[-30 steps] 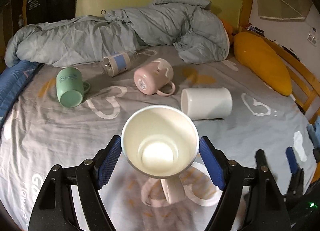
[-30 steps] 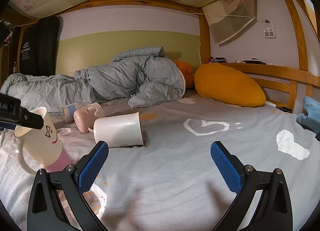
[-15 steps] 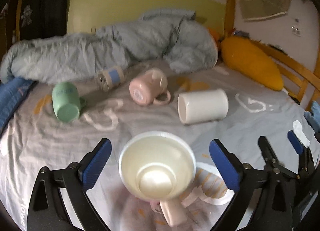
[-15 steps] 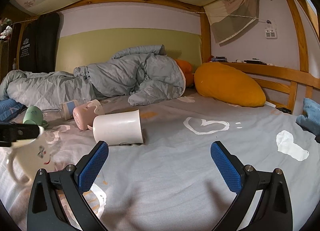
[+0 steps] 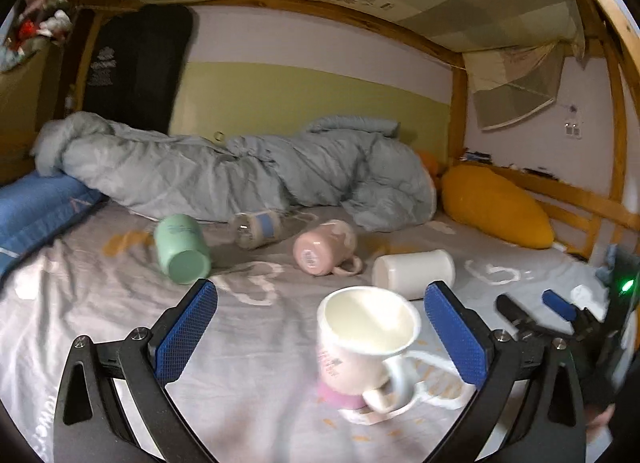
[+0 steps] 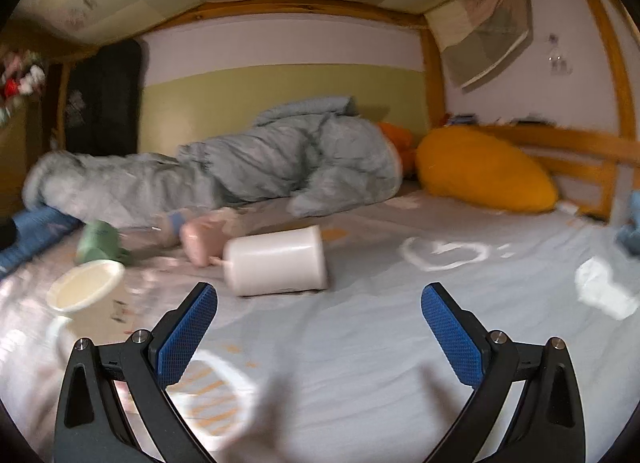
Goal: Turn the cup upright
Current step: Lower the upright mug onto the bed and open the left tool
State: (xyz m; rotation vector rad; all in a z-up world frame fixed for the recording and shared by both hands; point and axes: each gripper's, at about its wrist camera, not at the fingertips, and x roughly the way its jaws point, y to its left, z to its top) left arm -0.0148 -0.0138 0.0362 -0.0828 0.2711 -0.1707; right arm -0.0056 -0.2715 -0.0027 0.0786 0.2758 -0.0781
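Observation:
A cream mug with a pink base and a handle (image 5: 362,347) stands upright on the grey bedsheet, between the fingers of my left gripper (image 5: 320,333), which is open and clear of it. The same mug shows at the left of the right wrist view (image 6: 86,291). A white cup (image 5: 414,273) lies on its side beyond it; it also shows in the right wrist view (image 6: 276,261). My right gripper (image 6: 318,331) is open and empty, low over the sheet in front of the white cup, and appears in the left wrist view (image 5: 536,311).
A pink mug (image 5: 322,247), a green mug (image 5: 182,249) and a small bottle (image 5: 258,229) lie on their sides farther back. A rumpled grey duvet (image 5: 240,171) lines the back, an orange pillow (image 5: 496,211) and wooden rail sit right, a blue pillow (image 5: 36,211) left.
My left gripper opened, let go of the cream mug and pulled back and tilted up; the mug now stands on the sheet. My right gripper shifted slightly towards the white cup.

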